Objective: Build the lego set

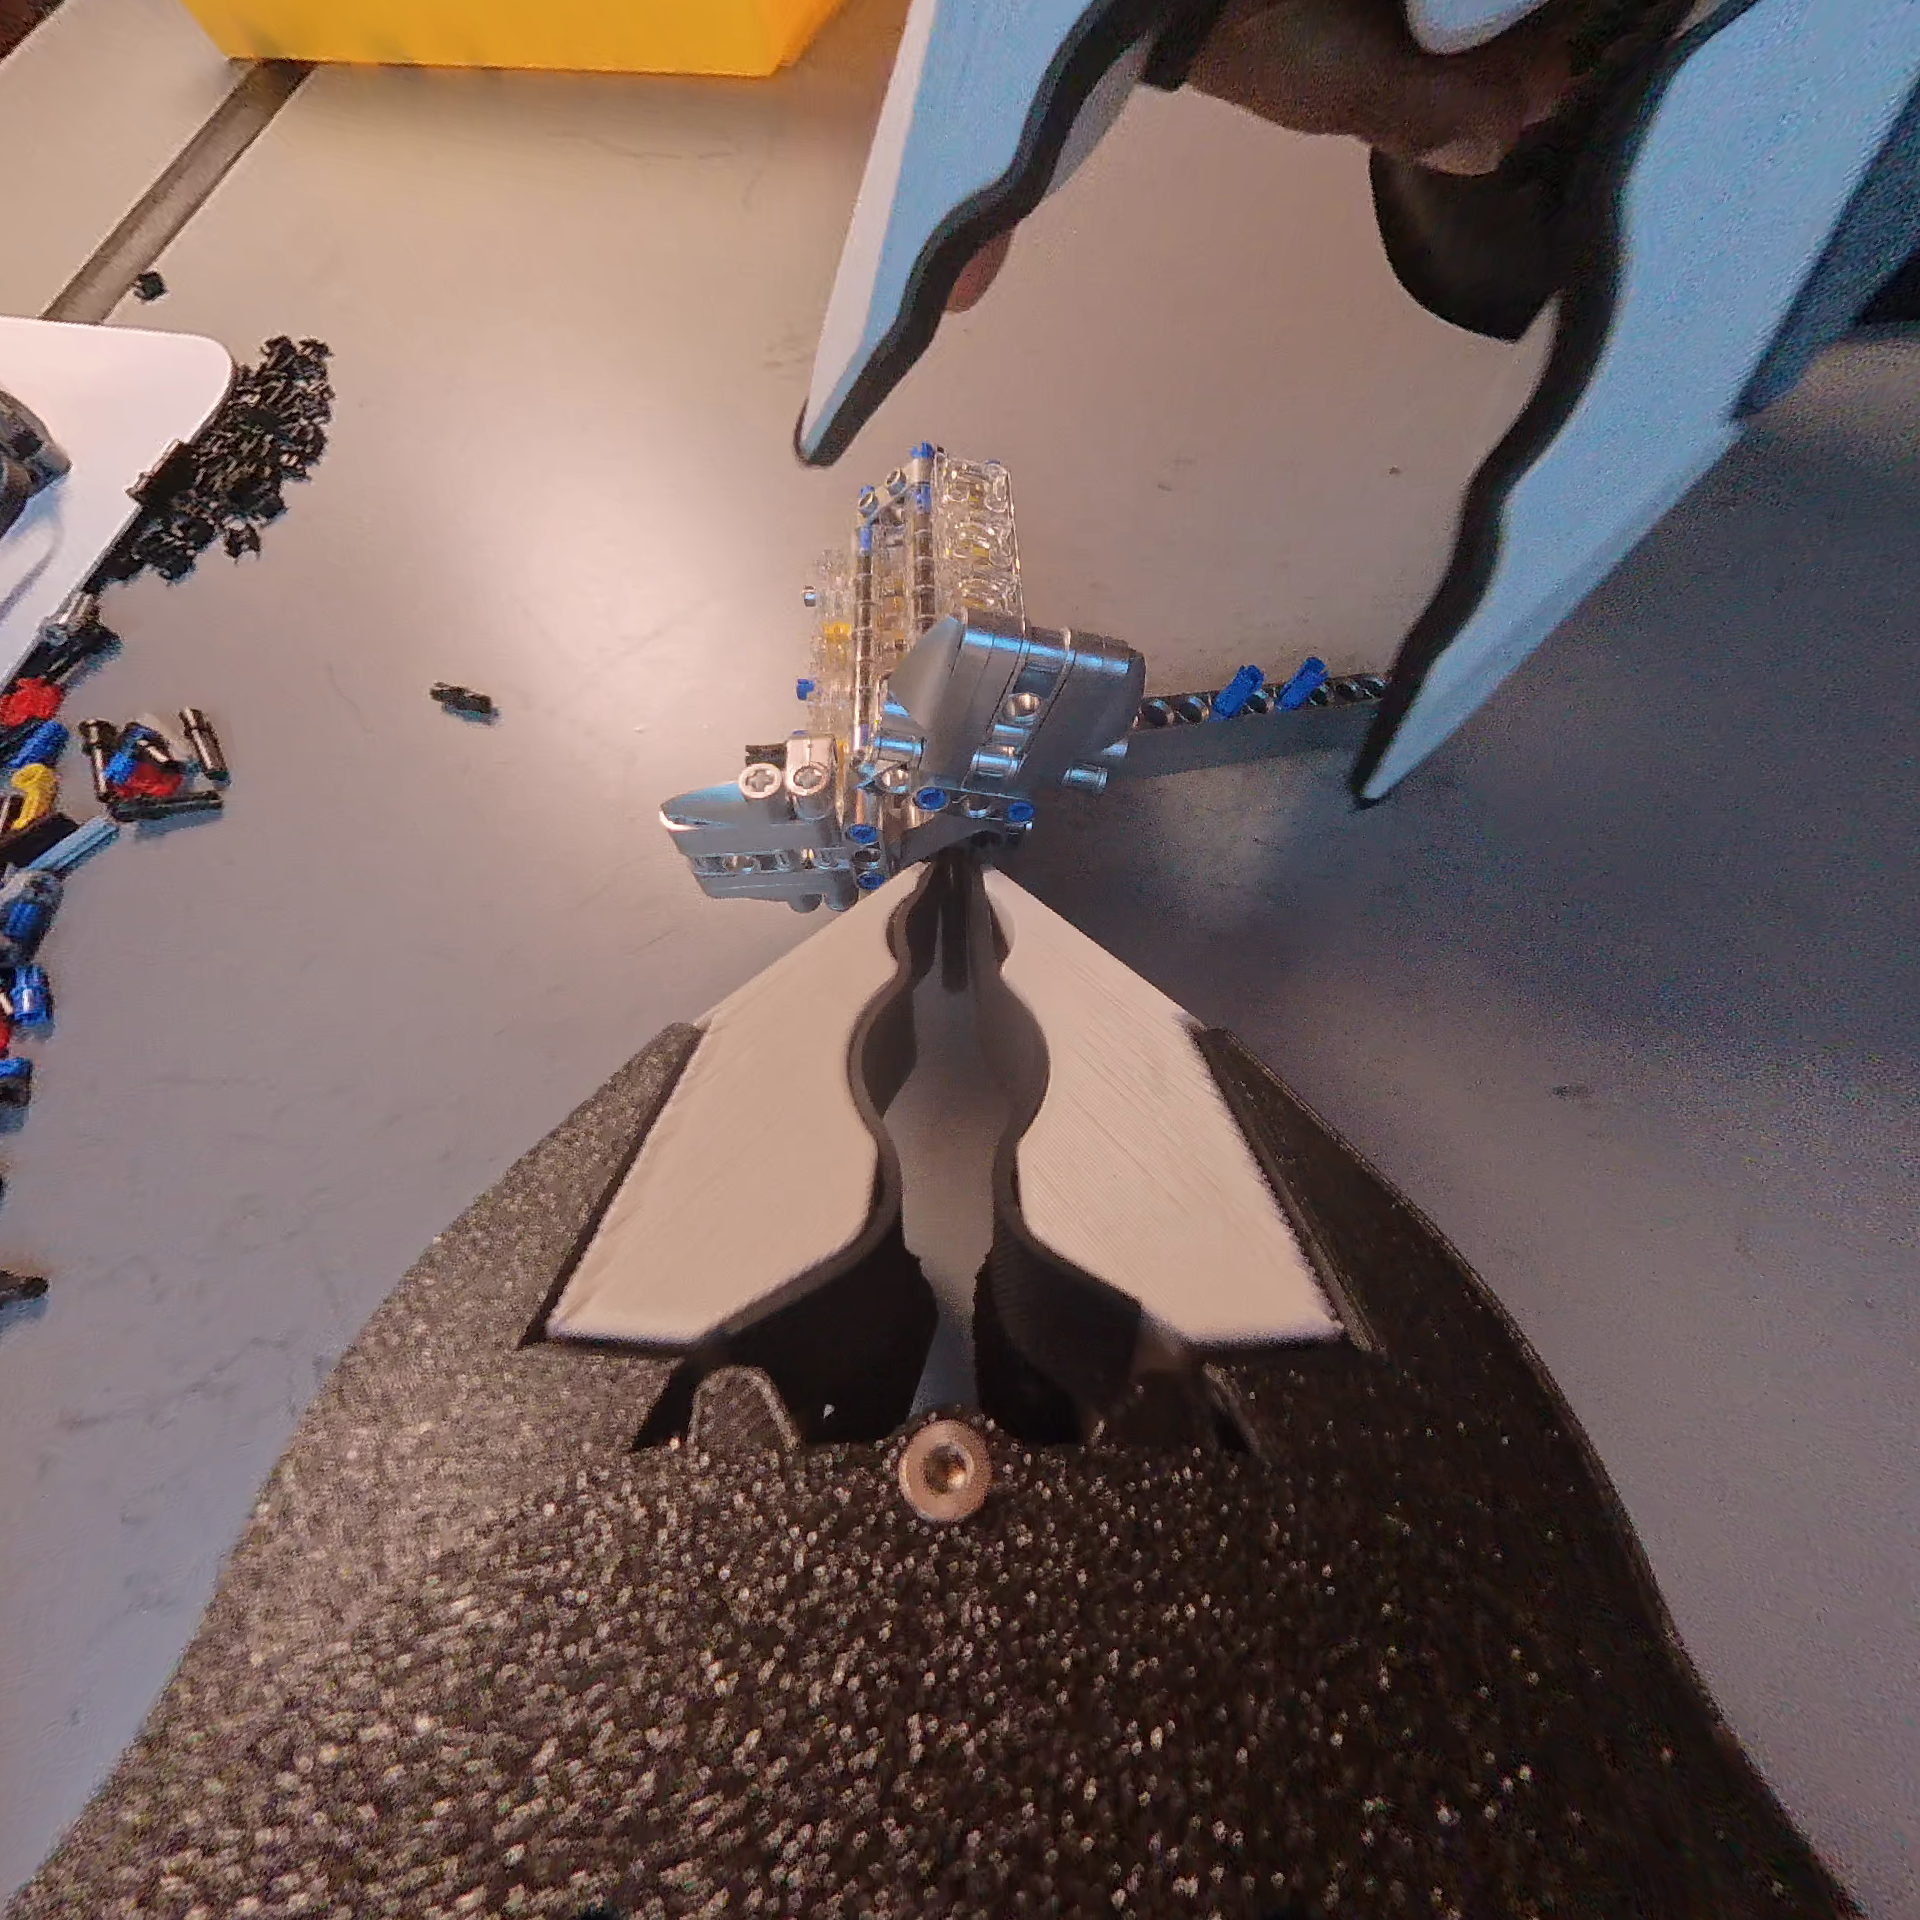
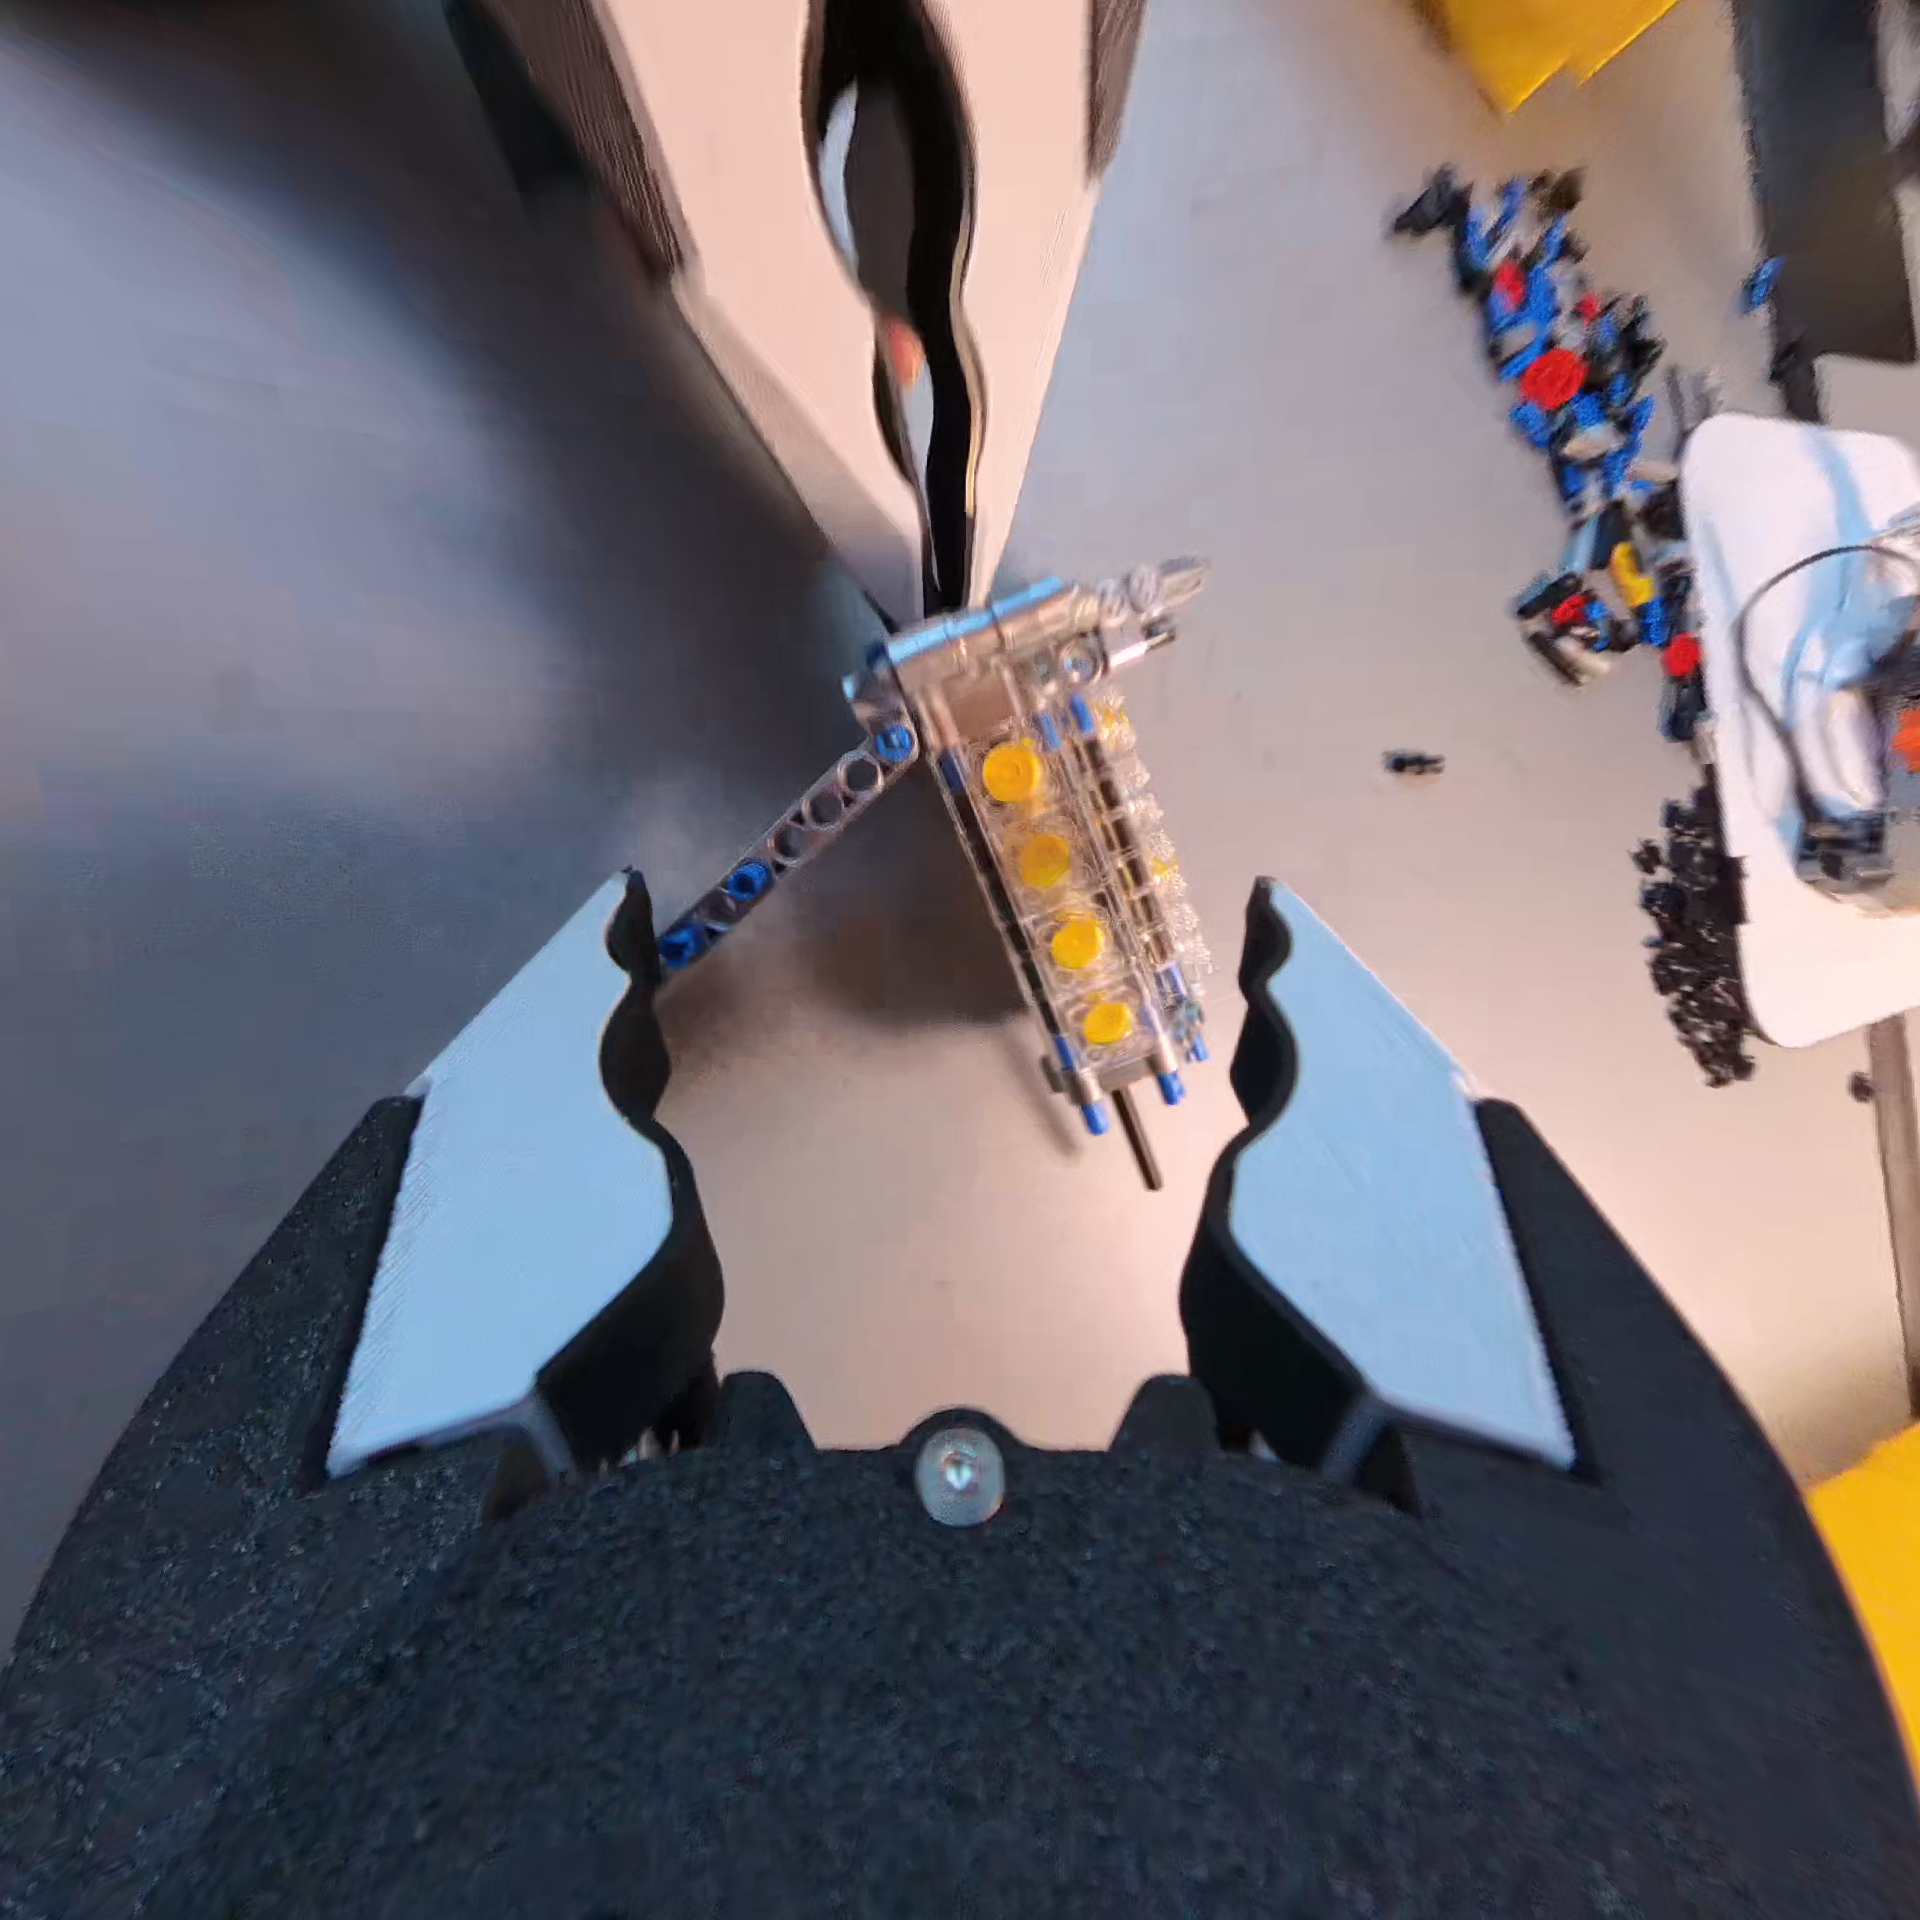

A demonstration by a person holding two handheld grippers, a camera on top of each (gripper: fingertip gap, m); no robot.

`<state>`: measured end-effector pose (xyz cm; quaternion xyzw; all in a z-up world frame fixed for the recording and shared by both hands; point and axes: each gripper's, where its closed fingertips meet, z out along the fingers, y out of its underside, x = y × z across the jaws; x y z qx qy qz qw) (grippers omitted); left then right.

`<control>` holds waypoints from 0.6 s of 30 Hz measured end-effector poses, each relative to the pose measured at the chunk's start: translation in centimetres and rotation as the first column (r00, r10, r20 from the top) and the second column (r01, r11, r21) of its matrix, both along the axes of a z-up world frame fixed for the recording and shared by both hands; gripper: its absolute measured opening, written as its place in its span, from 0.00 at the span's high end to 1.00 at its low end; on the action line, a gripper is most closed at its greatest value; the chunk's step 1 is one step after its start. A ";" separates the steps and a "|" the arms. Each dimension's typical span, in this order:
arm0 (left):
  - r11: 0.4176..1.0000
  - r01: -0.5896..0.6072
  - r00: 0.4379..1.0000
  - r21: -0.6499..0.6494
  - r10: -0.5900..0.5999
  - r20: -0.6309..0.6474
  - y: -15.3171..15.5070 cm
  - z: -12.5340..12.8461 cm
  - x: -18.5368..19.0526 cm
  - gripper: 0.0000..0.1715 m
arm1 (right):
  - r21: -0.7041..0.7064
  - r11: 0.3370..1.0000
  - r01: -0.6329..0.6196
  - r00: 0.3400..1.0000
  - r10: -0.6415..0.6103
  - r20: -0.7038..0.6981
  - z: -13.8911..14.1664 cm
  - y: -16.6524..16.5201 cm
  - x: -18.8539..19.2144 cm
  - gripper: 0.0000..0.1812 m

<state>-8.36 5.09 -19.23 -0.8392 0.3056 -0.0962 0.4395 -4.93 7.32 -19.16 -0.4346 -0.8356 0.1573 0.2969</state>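
My left gripper is shut on a black axle at the grey end of a brick-built engine model. The model has a clear block with yellow round pistons and a long beam with blue pins sticking out sideways. It seems held a little above the grey table. My right gripper is open and empty, its fingers either side of the model's free end without touching it. It also shows from above in the left wrist view. The left gripper shows shut at the top of the right wrist view.
A white tray lies at the left with a heap of small black pins beside it. Loose blue, red and black parts lie near it. A single black pin lies alone. A yellow bin stands at the back. Left tips to right tips: about 6 cm. The single black pin is about 12 cm from my right fingertips. The right camera catches it too, in the right wrist view.
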 end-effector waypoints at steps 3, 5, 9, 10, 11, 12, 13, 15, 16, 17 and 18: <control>0.998 0.055 0.998 0.006 -0.055 -0.015 -0.7 -0.1 0.4 0.99 | 0.097 0.985 -0.144 0.987 0.136 0.082 -0.9 1.2 0.4 0.64; 0.996 0.083 0.996 0.013 -0.083 -0.018 -1.2 -0.2 0.3 0.98 | 0.116 0.953 -0.281 0.955 0.266 0.135 -0.2 1.1 1.1 0.77; 0.989 0.145 0.989 0.033 -0.144 -0.021 -2.0 -0.3 0.8 0.99 | 0.051 0.918 -0.394 0.910 0.381 0.167 0.2 0.6 1.6 0.82; 0.989 0.144 0.989 0.038 -0.143 -0.029 -2.0 -0.3 0.8 0.99 | 0.026 0.923 -0.384 0.913 0.376 0.158 0.2 0.5 1.6 0.82; 0.989 0.140 0.990 0.039 -0.139 -0.031 -2.0 -0.3 0.7 0.98 | 0.000 0.931 -0.364 0.922 0.361 0.144 0.3 0.5 1.5 0.82; 0.990 0.136 0.990 0.040 -0.134 -0.032 -2.0 -0.3 0.7 0.98 | -0.023 0.939 -0.342 0.932 0.342 0.120 0.3 0.4 1.4 0.82; 0.991 0.129 0.991 0.046 -0.128 -0.035 -1.9 -0.3 0.6 0.98 | -0.046 0.944 -0.326 0.940 0.329 0.094 0.3 0.3 1.4 0.82; 0.991 0.115 0.993 0.063 -0.112 -0.038 -1.8 -0.1 0.4 0.98 | -0.112 0.950 -0.292 0.953 0.299 0.052 0.4 0.0 1.8 0.77; 0.991 0.114 0.993 0.065 -0.112 -0.037 -1.8 -0.1 0.4 0.98 | -0.142 0.953 -0.266 0.962 0.273 0.027 0.5 0.0 1.9 0.73; 0.991 0.116 0.993 0.063 -0.114 -0.034 -1.8 -0.1 0.4 0.99 | -0.164 0.956 -0.244 0.969 0.248 0.001 0.6 0.1 2.0 0.71; 0.991 0.116 0.993 0.062 -0.114 -0.033 -1.8 -0.1 0.4 0.98 | -0.175 0.958 -0.227 0.974 0.227 -0.019 0.6 0.2 2.1 0.70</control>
